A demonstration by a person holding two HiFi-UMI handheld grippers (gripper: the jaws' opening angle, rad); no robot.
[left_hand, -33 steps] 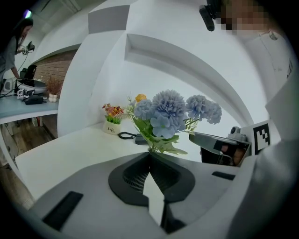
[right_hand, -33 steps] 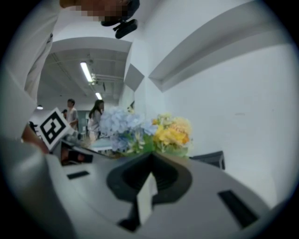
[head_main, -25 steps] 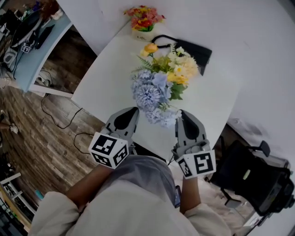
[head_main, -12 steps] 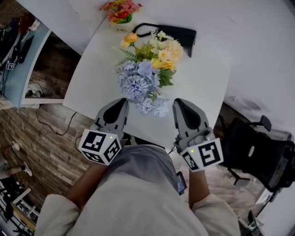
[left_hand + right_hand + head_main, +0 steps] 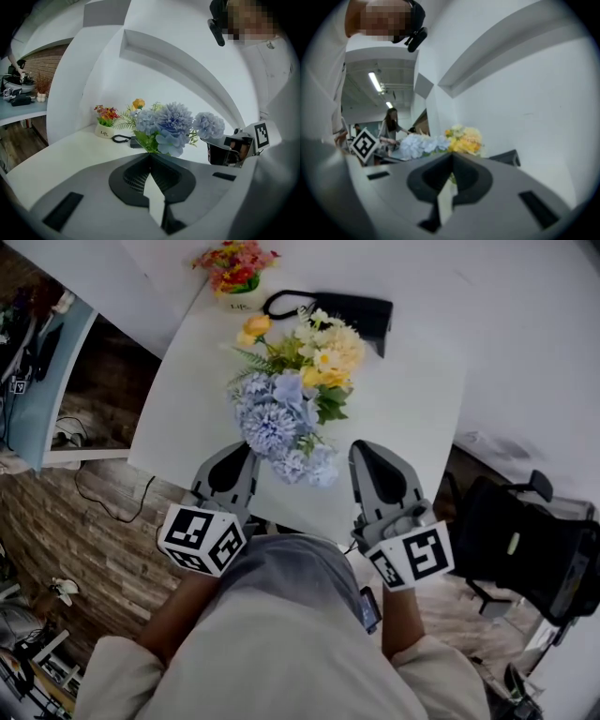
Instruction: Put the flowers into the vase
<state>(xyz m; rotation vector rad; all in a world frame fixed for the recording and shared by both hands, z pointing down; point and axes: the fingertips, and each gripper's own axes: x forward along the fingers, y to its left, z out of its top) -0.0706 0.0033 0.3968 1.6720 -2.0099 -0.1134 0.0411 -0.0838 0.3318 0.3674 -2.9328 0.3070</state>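
A bunch of blue and yellow flowers stands in the middle of the white table; its blooms hide whatever holds its stems, and no vase shows. My left gripper hovers at the table's near edge, just left of the blue blooms, jaws shut and empty. On the other side of the blooms my right gripper is likewise shut with nothing in it. The left gripper view has the blue flowers right beyond the closed tips. The right gripper view has the flowers behind its closed tips.
A small white pot of red and orange flowers and a black pouch with a strap sit at the table's far side. A black office chair stands to the right. Cables lie on the wooden floor to the left.
The head view has shifted, so the table and flowers sit higher and further left in the picture. Both grippers stay shut beside the flowers.
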